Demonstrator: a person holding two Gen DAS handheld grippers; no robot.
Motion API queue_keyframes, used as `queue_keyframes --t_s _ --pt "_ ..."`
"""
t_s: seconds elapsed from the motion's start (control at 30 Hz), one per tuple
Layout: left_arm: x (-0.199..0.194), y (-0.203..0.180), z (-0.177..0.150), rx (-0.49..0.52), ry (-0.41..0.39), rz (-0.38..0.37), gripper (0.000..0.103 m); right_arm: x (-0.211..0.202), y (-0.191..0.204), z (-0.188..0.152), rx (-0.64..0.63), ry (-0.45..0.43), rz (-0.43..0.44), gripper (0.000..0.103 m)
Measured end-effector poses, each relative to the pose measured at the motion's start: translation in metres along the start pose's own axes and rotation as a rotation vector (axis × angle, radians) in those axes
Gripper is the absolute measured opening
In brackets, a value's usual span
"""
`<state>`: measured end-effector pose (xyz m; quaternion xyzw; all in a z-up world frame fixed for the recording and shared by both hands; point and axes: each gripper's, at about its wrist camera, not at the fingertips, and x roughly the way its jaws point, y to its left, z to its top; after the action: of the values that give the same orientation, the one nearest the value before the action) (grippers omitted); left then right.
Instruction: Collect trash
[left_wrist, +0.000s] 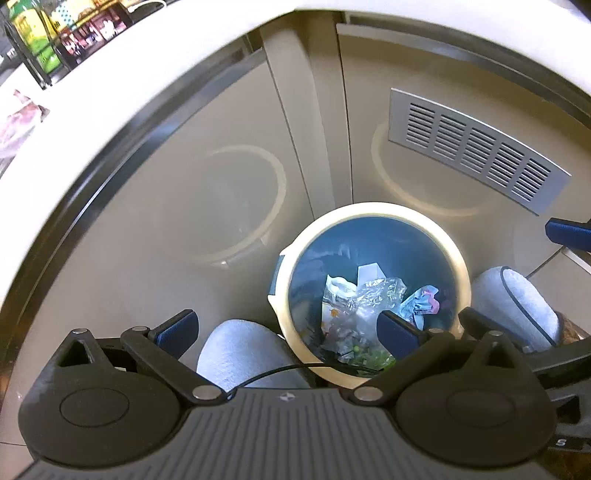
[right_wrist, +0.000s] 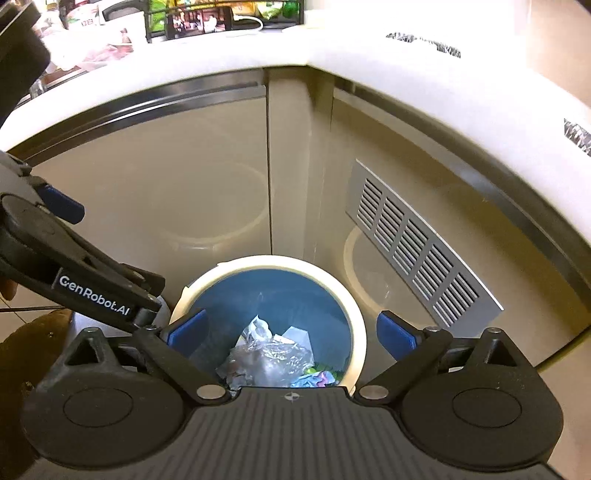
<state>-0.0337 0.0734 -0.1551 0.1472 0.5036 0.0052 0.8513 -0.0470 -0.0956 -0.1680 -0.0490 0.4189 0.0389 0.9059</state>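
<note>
Down on the floor, tucked against the corner of the beige cabinets (right_wrist: 207, 155), sits a round waste bin (left_wrist: 466, 273) with a cream rim and a blue liner. Inside it lies the collected trash: crinkled clear plastic wrap (right_wrist: 273, 356), a white printed packet (left_wrist: 338, 295), a wad of pale blue and pink paper (left_wrist: 421, 301) and some green scraps (left_wrist: 369, 356) at the bottom.

Both grippers hang above the bin, tilted down toward it. The left gripper (left_wrist: 288, 328) has its blue-padded fingers spread wide with nothing between them; one pad sits over the bin's opening, the other out to the side. The right gripper (right_wrist: 291, 330) is likewise spread wide and empty, its pads straddling the bin's mouth.

A silver vent grille (right_wrist: 417, 243) is set into the cabinet panel just beside the bin. The person's grey slippers (left_wrist: 243, 350) stand on either side of it. Above, the white countertop (right_wrist: 369, 62) carries cluttered packaging, too blurred to name.
</note>
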Motion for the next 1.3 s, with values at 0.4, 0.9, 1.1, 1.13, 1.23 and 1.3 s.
queue_keyframes --t_s 0.4,0.9,1.1,1.13,1.23,1.3 --pt "-0.028 0.001 -0.004 0.009 -0.060 0.020 0.103 -0.028 0.006 -0.008 -0.006 -0.062 -0.023 0.099" --pt "-0.025 0.001 -0.004 0.006 -0.057 0.020 0.103 -0.023 0.007 -0.007 -0.012 -0.055 -0.011 0.100" --pt "-0.022 0.000 -0.003 0.010 -0.049 0.022 0.103 -0.018 0.004 -0.007 0.000 -0.043 0.000 0.100" --pt "-0.022 0.001 -0.003 0.011 -0.049 0.024 0.103 -0.018 0.003 -0.007 0.003 -0.042 0.001 0.100" --pt "-0.021 0.000 -0.002 0.014 -0.050 0.028 0.103 -0.017 0.001 -0.007 0.016 -0.046 0.005 0.100" --pt "-0.020 -0.001 -0.002 0.015 -0.049 0.029 0.103 -0.016 -0.002 -0.008 0.026 -0.047 0.007 0.100"
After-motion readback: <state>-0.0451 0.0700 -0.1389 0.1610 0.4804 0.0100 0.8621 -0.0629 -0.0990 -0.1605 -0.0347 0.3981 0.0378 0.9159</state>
